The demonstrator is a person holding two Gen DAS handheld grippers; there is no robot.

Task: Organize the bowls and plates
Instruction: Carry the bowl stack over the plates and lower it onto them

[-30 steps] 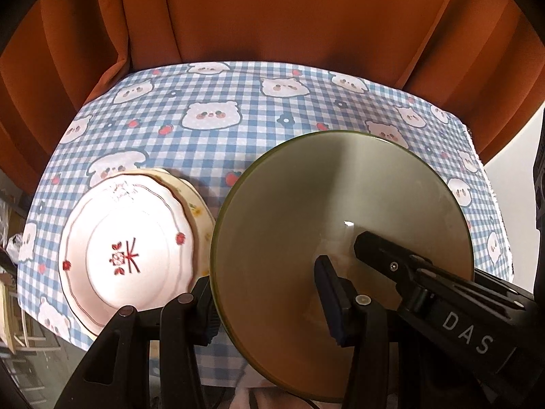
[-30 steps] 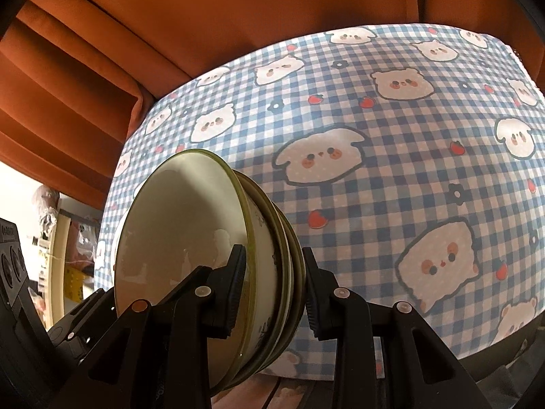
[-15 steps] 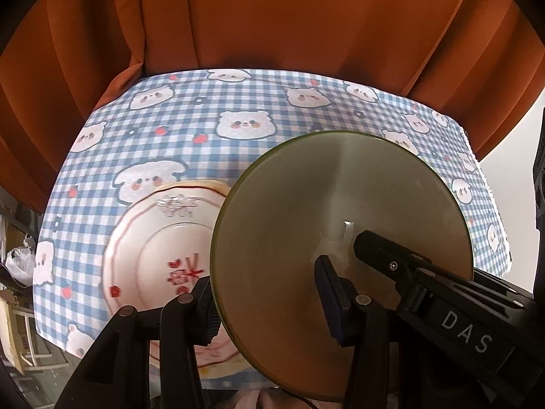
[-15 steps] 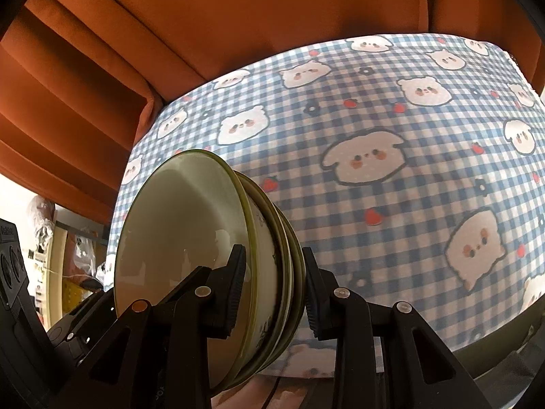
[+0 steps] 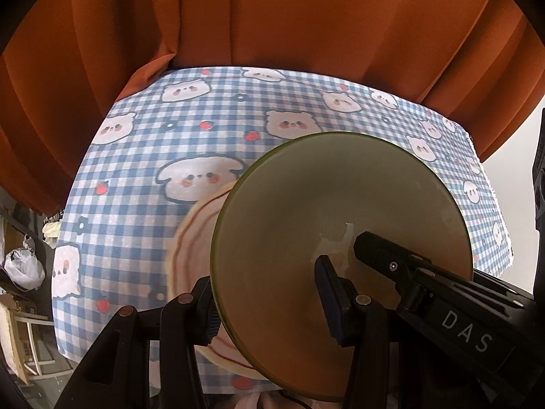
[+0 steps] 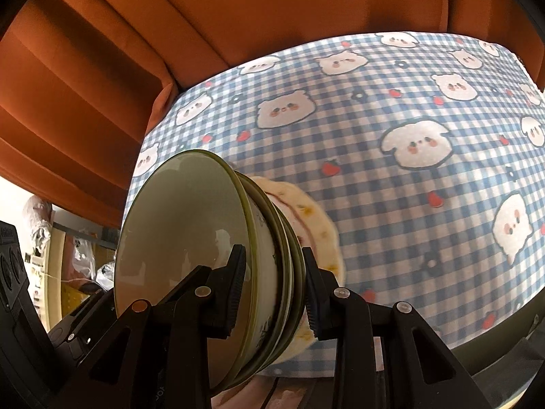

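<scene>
A stack of olive-rimmed cream bowls (image 5: 306,211) (image 6: 184,238) is held on edge above the table by both grippers. My left gripper (image 5: 269,310) is shut on its rim, one finger behind, one inside. My right gripper (image 6: 272,289) is shut on the stack too, and its black body (image 5: 442,300) reaches into the bowl in the left wrist view. Pink-trimmed plates (image 5: 190,238) (image 6: 313,225) lie stacked on the table behind the bowls, mostly hidden and blurred.
The table carries a blue checked cloth with bear faces (image 5: 211,136) (image 6: 408,102). Orange curtains (image 5: 272,17) hang right behind it. Shelves and bags (image 5: 20,266) stand off the table's left edge.
Both grippers with the bowl stack have moved left over the plates, which now sit directly behind the bowls. The grip has not changed.
</scene>
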